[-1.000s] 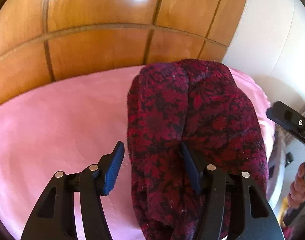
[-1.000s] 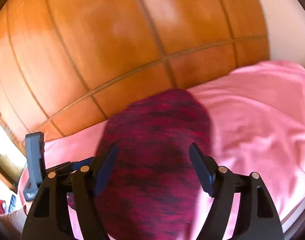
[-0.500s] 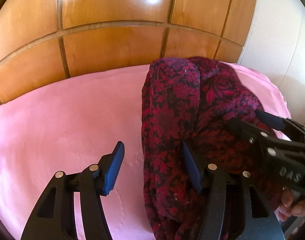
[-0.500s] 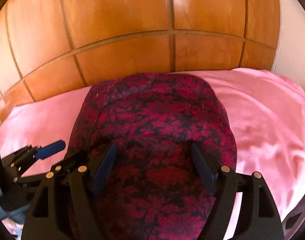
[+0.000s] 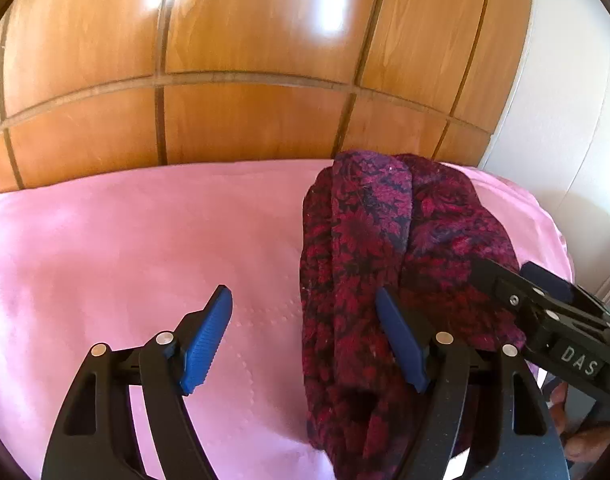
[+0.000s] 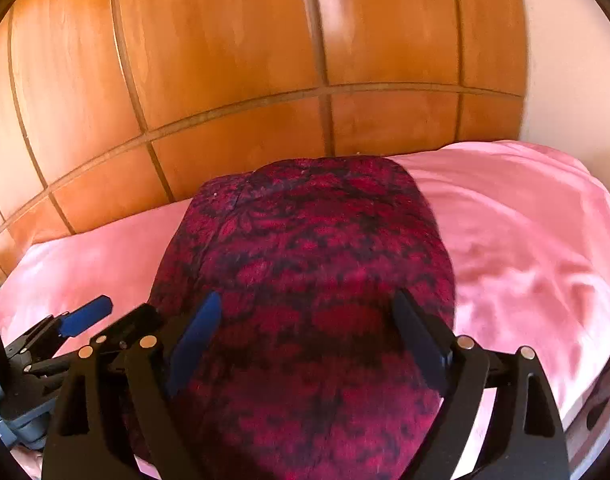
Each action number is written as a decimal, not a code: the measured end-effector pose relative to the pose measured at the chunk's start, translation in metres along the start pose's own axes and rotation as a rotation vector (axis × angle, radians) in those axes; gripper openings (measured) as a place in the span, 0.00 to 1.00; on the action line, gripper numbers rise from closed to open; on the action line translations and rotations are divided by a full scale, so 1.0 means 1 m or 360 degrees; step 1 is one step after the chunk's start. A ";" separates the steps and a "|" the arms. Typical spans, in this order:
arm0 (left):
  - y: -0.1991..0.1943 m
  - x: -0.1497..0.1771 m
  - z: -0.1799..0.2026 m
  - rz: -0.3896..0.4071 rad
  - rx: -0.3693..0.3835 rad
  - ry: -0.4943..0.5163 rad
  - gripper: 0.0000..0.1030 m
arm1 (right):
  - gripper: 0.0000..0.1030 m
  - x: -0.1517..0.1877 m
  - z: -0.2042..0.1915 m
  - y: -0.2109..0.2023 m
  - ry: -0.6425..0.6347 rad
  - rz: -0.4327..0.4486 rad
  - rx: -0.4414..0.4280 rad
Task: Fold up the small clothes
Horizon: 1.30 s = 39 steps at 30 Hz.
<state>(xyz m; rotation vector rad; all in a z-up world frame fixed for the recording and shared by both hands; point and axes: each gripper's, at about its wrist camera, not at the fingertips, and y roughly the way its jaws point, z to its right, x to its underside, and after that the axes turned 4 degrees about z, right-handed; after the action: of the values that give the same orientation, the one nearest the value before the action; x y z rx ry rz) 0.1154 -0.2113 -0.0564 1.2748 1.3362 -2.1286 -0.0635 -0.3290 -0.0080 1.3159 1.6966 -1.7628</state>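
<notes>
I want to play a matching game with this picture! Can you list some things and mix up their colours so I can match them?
Things:
1. garment
2. bed sheet
3. wall panels
4. claw pads

Colours:
A. blue
B. pink
C. dark red with black flowers
D. orange-brown wood

Pairs: 1-C, 2-B, 3-D, 4-A
</notes>
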 end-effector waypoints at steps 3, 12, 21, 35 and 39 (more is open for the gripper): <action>-0.010 0.001 -0.001 0.0024 -0.0015 0.0000 0.71 | 0.87 0.007 -0.004 -0.012 0.0017 0.0020 0.0038; -0.040 0.008 -0.011 0.0078 -0.0050 -0.0072 0.74 | 0.92 0.032 -0.014 -0.048 -0.0005 0.0062 0.0150; -0.073 0.022 -0.022 0.0149 -0.0157 -0.0070 0.78 | 0.98 0.056 -0.032 -0.082 -0.0072 0.0141 0.0254; -0.107 0.055 -0.038 0.0198 -0.0288 -0.0105 0.91 | 0.98 0.077 -0.040 -0.098 -0.0025 0.0153 0.0400; -0.111 0.059 -0.044 0.0205 -0.0313 -0.0130 0.93 | 0.98 0.076 -0.044 -0.099 -0.0023 0.0158 0.0390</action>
<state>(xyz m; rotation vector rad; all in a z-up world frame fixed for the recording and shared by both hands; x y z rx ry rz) 0.0328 -0.1068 -0.0507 1.1500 1.3531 -1.8906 -0.1636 -0.2420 -0.0044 1.4569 1.4153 -1.9637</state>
